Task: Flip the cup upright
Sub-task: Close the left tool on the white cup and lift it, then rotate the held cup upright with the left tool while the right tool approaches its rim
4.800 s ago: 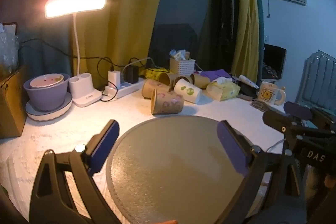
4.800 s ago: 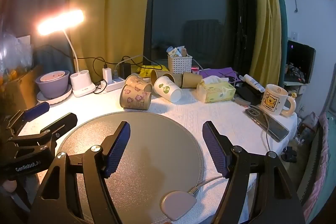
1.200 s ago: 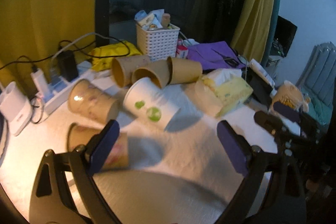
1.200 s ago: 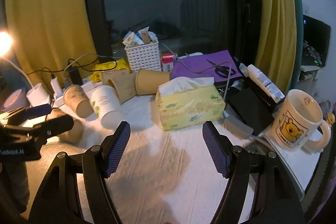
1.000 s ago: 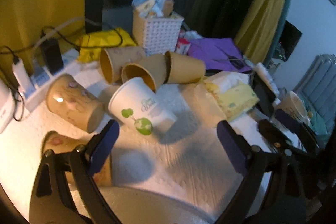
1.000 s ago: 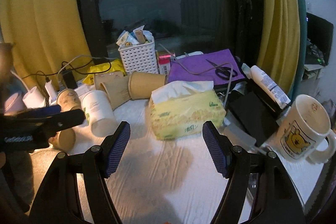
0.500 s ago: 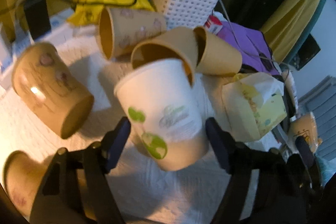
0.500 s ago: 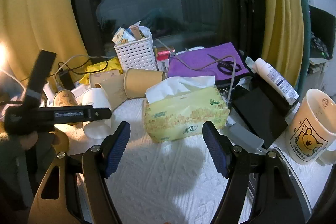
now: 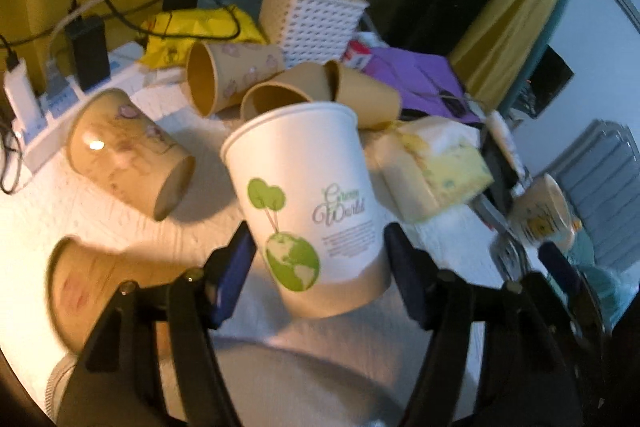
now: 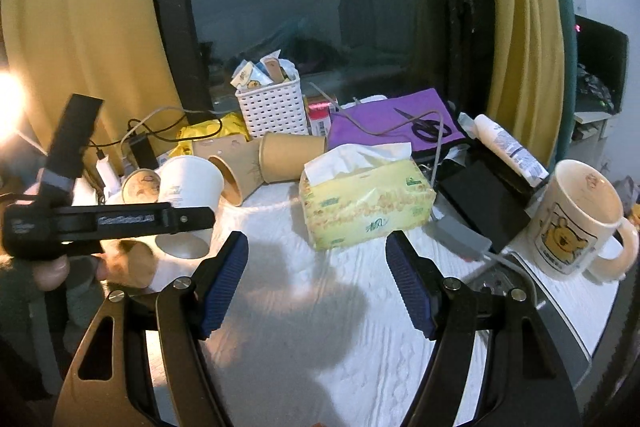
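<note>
Taking the white cup [image 9: 304,203] as landmark and reading from left to right: well to its left I see a power strip [image 9: 48,95] with plugs; nearer on that side lie two brown paper cups on their sides, one floral cup [image 9: 128,155] above, one blurred cup [image 9: 92,291] below. My left gripper [image 9: 318,263] straddles the white cup's lower body, its blue pads [image 9: 234,267] narrowed to the cup's width and at its walls; whether they press is not clear. The cup stands nearly upright, mouth upward, tilted slightly, over the edge of a grey round mat [image 9: 304,379]. Behind it lie more brown cups [image 9: 224,75] and a white basket [image 9: 312,19]. To its right sits a yellow tissue box [image 10: 366,203], then a purple cloth [image 10: 396,127], then a bear-printed mug [image 10: 576,223]. My right gripper [image 10: 316,287] hovers before the tissue box, fingers spread wide, gripping nothing.
</note>
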### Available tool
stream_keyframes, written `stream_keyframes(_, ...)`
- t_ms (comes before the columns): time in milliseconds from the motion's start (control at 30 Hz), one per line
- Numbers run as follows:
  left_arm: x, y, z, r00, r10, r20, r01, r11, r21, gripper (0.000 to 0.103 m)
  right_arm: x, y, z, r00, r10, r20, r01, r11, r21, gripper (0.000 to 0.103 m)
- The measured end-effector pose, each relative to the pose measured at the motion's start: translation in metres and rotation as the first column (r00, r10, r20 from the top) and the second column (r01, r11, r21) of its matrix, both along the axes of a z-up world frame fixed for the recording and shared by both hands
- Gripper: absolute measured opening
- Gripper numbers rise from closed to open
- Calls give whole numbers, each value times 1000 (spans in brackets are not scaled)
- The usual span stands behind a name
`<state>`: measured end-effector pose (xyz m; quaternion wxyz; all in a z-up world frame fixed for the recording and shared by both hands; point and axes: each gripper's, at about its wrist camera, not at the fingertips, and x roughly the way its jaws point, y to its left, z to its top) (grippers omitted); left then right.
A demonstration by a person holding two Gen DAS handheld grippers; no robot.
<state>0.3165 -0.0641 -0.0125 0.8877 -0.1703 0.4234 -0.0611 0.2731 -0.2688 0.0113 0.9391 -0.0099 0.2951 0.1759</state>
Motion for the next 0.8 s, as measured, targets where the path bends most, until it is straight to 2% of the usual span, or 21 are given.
stream_keyframes(167, -37, -5, 14, 995, -75, 59, 74, 997, 29, 66, -23, -1, 1, 1000, -20, -5, 20, 1000, 10, 74)
stream_keyframes(300, -73, -8, 19, 989, -114, 90, 106, 990, 95, 66, -40, 0, 3, 1000, -22, -11, 22, 999, 35, 74)
stream_keyframes(467, -118, -6, 17, 980, -142, 141, 110, 971, 211, 66, -65, 9, 7, 1000, 3, -21, -2, 998, 64, 74)
stream_keyframes(567, -152, -5, 8, 977, -142, 162, 86, 946, 313, 66, -81, 20, 8, 999, 25, -35, -22, 997, 80, 74)
stream_keyframes(633, -170, -1, 1, 975, -140, 171, 72, 933, 353, 66, -92, 27, 10, 998, 45, -40, -40, 994, 103, 74)
stream_keyframes(800, -215, 6, -9, 963, -168, 210, 79, 923, 376, 66, -126, 47, 8, 988, 136, -68, -123, 977, 174, 75)
